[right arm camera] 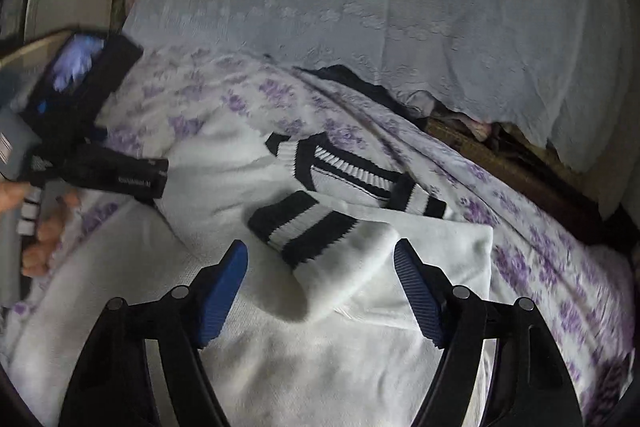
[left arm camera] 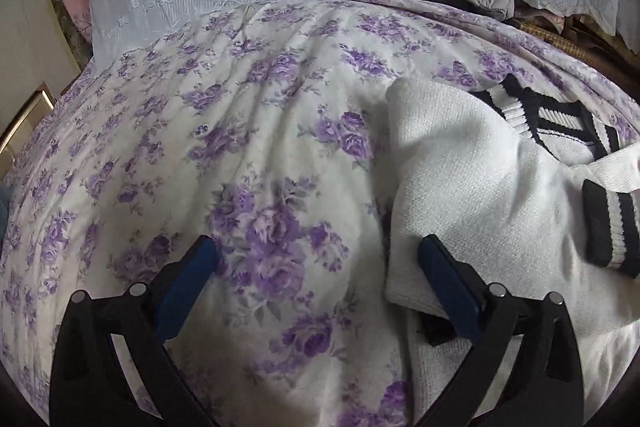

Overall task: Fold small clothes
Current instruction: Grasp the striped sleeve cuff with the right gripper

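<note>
Both grippers stand released over a white sweater (right arm camera: 304, 359) lying part-folded on the floral bedspread (left arm camera: 200, 163): right gripper (right arm camera: 320, 285) straddling the striped cuff (right arm camera: 298, 231), left gripper (left arm camera: 318, 267) at the sweater's left edge. A careless pinch could drag the folded sleeve loose.

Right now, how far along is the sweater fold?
Done: the white sweater lies on the floral bedspread, one striped cuff folded across its body. In hand: nothing; both grippers' fingers stand open. Left: the remaining folds; collar still exposed.
</note>
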`<state>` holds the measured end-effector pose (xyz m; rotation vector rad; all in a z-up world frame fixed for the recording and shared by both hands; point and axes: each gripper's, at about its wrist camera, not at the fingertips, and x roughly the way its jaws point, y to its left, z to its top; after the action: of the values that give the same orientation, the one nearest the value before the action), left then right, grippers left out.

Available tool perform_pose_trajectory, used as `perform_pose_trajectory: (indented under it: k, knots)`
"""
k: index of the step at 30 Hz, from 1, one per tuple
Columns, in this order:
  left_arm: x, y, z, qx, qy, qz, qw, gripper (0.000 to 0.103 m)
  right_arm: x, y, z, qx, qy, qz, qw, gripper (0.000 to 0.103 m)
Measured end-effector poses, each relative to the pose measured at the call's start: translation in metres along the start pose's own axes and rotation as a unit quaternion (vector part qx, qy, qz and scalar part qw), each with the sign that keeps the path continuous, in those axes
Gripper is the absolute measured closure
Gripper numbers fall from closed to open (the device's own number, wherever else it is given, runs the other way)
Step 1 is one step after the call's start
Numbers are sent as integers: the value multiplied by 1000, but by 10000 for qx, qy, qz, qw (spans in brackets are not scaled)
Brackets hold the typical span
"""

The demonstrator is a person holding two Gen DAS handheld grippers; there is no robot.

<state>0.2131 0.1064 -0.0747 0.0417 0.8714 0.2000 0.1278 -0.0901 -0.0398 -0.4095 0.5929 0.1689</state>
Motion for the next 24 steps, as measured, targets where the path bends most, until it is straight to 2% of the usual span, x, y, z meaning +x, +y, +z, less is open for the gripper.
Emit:
perform_pose_trajectory:
  k: [2,4,6,8,9,10,11,12,14,15,16,17,18,20,22,24]
  knots:
    - [1,-2,-2,50,-37,49,10000,4,25,8,3,-109,332,-189,9992,36]
    - [2,-3,-3,59,-42,64,10000,4,38,1,1,127,570,-149,9982,46]
    - [3,-4,-4,40,-26,37,10000,4,37,-18,1,542,505,-1,9973,80]
    - [3,-3,-4,5,-13,0,10000,4,22,-48,1,1140,79,-168,9933,80]
    - [2,-2,-4,-3,-20,-14,10000,4,16,-73,-1,1613,-127,-250,9865,80]
    - [3,-2,-4,-11,-31,-18,10000,4,14,-96,-7,2104,-222,-244,9771,80]
    - [3,-3,-4,8,-44,14,10000,4,15,-121,-18,2674,-206,-216,9631,75]
    - [3,-4,-4,33,-62,35,10000,4,22,-140,-34,3142,-33,-13,9493,66]
    - [0,-7,-6,96,-119,158,9998,4,40,-159,-77,3727,565,129,9261,64]
    - [-1,-9,-7,125,-135,180,9997,4,36,-166,-94,4037,425,475,9127,65]
    - [-4,-9,-8,147,-143,210,9996,4,29,-175,-101,4330,297,617,8988,65]
    - [-6,-9,-9,153,-139,211,9996,4,19,-182,-102,4527,258,462,8901,63]
    - [-10,-7,-9,150,-141,203,9996,4,3,-190,-101,4640,36,120,8857,62]
    - [-22,-2,-6,58,-257,177,9995,4,-18,-194,-94,4562,-342,-287,8888,62]
    - [-38,2,2,-104,-489,-43,9987,4,-16,-187,-75,4238,-292,46,9053,62]
    - [-47,-6,15,-142,-541,-447,9974,4,-4,-171,-57,3896,-66,467,9198,62]
